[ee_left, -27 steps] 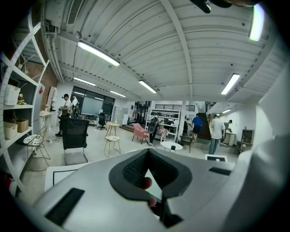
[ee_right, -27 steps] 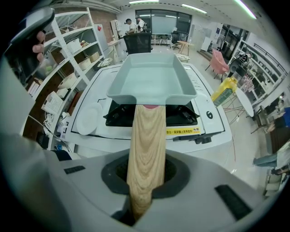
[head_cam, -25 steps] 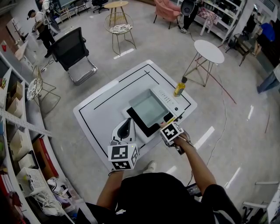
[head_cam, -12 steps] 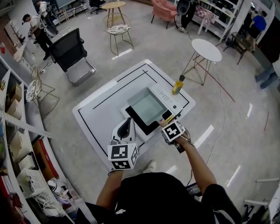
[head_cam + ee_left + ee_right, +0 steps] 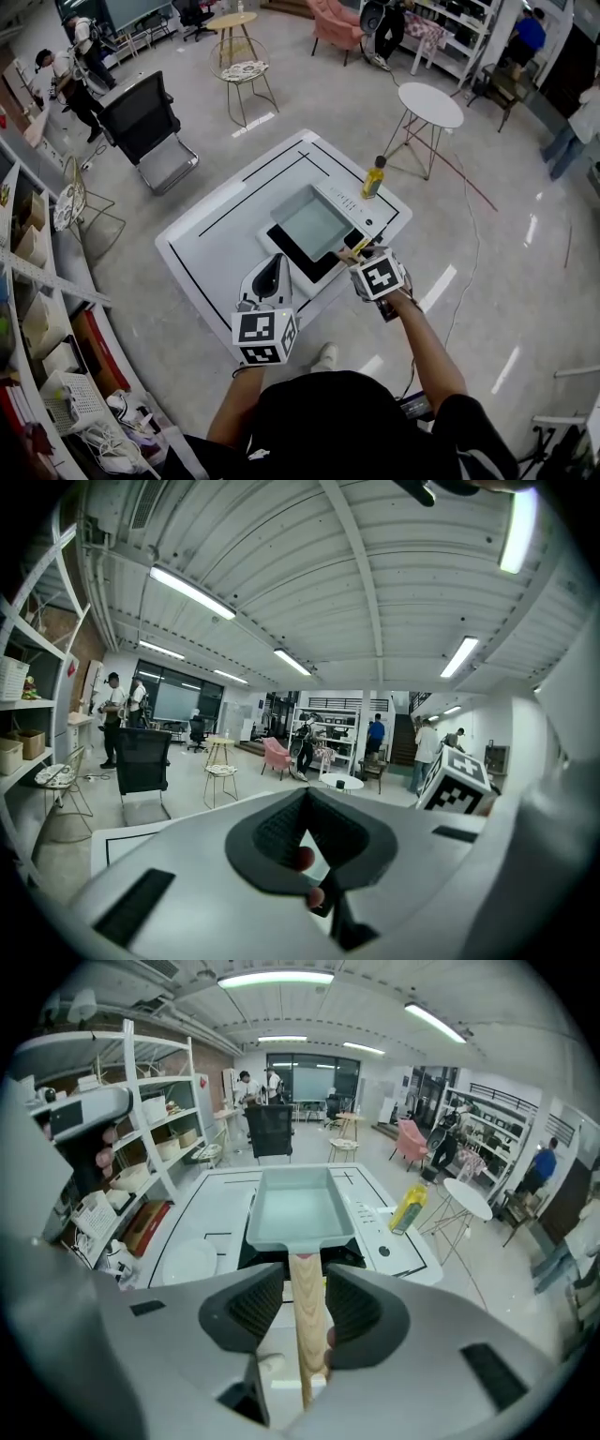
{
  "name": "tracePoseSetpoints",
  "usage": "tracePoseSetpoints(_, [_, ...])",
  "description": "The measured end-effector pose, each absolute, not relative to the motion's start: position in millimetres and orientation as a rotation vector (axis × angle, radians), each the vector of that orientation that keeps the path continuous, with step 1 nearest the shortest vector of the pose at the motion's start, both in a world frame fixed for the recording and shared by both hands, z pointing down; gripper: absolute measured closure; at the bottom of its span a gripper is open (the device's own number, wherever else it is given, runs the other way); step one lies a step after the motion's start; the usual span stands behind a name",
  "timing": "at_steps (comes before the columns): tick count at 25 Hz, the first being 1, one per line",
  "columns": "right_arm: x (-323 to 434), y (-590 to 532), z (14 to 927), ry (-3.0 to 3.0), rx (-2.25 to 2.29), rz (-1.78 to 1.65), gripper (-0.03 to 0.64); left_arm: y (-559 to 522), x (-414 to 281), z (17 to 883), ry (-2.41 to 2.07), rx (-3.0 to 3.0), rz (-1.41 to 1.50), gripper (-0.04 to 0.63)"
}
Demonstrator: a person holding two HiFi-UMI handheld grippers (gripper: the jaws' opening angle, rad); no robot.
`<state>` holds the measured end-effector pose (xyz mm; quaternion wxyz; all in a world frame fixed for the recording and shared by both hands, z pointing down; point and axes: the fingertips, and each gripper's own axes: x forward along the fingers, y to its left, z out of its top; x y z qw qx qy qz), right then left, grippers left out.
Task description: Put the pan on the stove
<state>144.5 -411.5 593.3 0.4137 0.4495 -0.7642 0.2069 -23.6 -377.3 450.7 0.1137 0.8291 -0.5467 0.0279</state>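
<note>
Pan point(image 5: 312, 223), a pale blue-green rectangular one with a wooden handle point(image 5: 305, 1335), rests on the black glass of the stove point(image 5: 298, 266), which sits on a white table point(image 5: 211, 253) marked with black lines; the handle points toward the person; the right gripper point(image 5: 354, 253) tilts down over that handle, and its own view shows the jaws standing apart on either side of the wood, with a gap at each pad, so nothing is clamped; those jaws have just been opening, with the handle between them; the left gripper point(image 5: 273, 270) hangs over the near part of the table, well to the side of the pan, pointing almost level; its own view shows its jaws brought together at the tips with nothing between them; a yellow bottle point(image 5: 374, 177) stands at the far corner of the table, just beside the white control strip point(image 5: 349, 204) of the stove; a small round table point(image 5: 429, 105) and a black office chair point(image 5: 145, 117) stand on the floor beyond
</note>
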Motion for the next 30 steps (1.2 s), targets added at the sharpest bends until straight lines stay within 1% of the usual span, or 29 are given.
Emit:
tracePoseSetpoints(8, [123, -384, 532, -2.079, 1.332, 0.53, 0.531, -338, -32, 442, -1.57, 2.483, 0.072, 0.591])
tracePoseSetpoints(11, [113, -368, 514, -2.116, 1.386, 0.496, 0.569, -321, -40, 436, -1.563, 2.494, 0.058, 0.591])
tracePoseSetpoints(14, [101, -350, 493, -2.17, 1.439, 0.466, 0.592, -303, -44, 429, -1.551, 2.522, 0.054, 0.591])
tracePoseSetpoints(20, [84, -309, 454, -2.238, 1.571, 0.408, 0.614, -264, -52, 419, -1.502, 2.575, 0.041, 0.591])
tracePoseSetpoints(30, [58, -247, 434, -2.261, 1.688, 0.339, 0.615, -214, -71, 415, -1.431, 2.629, 0.05, 0.591])
